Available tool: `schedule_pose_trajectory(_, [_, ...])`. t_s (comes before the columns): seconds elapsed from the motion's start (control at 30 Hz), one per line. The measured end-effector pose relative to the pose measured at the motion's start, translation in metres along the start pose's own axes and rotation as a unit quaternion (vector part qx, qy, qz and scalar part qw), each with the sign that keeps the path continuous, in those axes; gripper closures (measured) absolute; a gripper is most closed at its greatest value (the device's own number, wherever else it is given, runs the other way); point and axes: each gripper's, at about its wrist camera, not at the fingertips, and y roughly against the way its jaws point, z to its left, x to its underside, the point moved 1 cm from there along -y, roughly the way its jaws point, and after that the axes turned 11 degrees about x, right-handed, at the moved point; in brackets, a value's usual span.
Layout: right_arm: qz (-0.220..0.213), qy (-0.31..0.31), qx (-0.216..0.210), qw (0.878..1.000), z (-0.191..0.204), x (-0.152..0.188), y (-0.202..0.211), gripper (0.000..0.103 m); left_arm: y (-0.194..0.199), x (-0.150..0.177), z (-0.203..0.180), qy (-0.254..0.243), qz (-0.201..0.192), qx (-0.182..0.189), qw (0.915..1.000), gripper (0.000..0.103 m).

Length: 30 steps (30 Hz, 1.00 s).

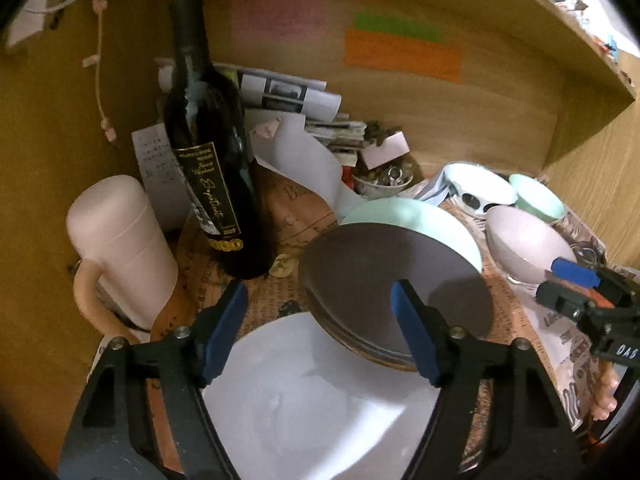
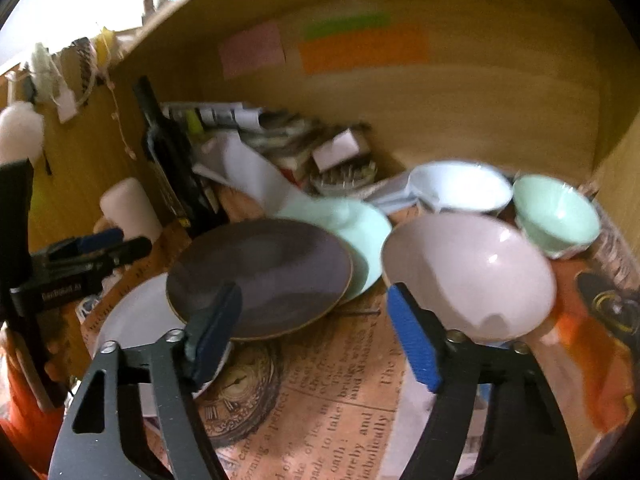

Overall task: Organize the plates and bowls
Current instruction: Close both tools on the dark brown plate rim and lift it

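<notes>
A dark brown plate [image 1: 392,280] [image 2: 260,276] lies tilted across a white plate [image 1: 312,400] [image 2: 136,320] and a mint plate [image 1: 420,216] [image 2: 360,232]. To their right stand a pale pink bowl [image 1: 524,244] [image 2: 468,276], a mint bowl [image 1: 540,196] [image 2: 556,216] and a light blue bowl [image 1: 480,184] [image 2: 460,188]. My left gripper [image 1: 320,320] [image 2: 124,242] hovers open over the white plate, with its right finger at the dark plate's near rim. Gripping nothing, my right gripper [image 2: 316,320] [image 1: 560,282] stands open above the newspaper-print mat [image 2: 320,400], between the dark plate and the pink bowl.
A dark wine bottle [image 1: 204,140] [image 2: 168,168] and a pale mug [image 1: 120,240] [image 2: 128,208] stand at the left. Papers [image 1: 296,96] and a small dish of trinkets [image 1: 380,180] crowd the back. Wooden walls [image 1: 480,120] enclose the nook at the back and on both sides.
</notes>
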Motion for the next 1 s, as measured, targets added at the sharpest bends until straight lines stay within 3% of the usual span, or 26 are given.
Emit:
schedule_pose_trajectory(0.23, [0.059,-0.023,-0.002,0.998,-0.001,0.006,-0.037,0.051,-0.037,-0.009,0.018,0.005,0.056,0.015,0.9983,0.054])
schedule_pose_trajectory(0.4, [0.089,-0.036,-0.002,0.995,-0.004,0.008,-0.054,0.063,-0.060,-0.012,0.028,0.010,0.083,0.028,0.9961,0.061])
schedule_pose_trajectory(0.63, [0.109,-0.053,-0.010,0.993,-0.005,0.008,-0.069,0.070,-0.086,-0.011,0.040,0.025,0.111,0.045,0.9925,0.075])
schedule_pose_trajectory(1.0, [0.123,-0.065,-0.021,0.990,-0.001,0.005,-0.080,0.075,-0.106,-0.010,0.044,0.033,0.128,0.056,0.9897,0.077])
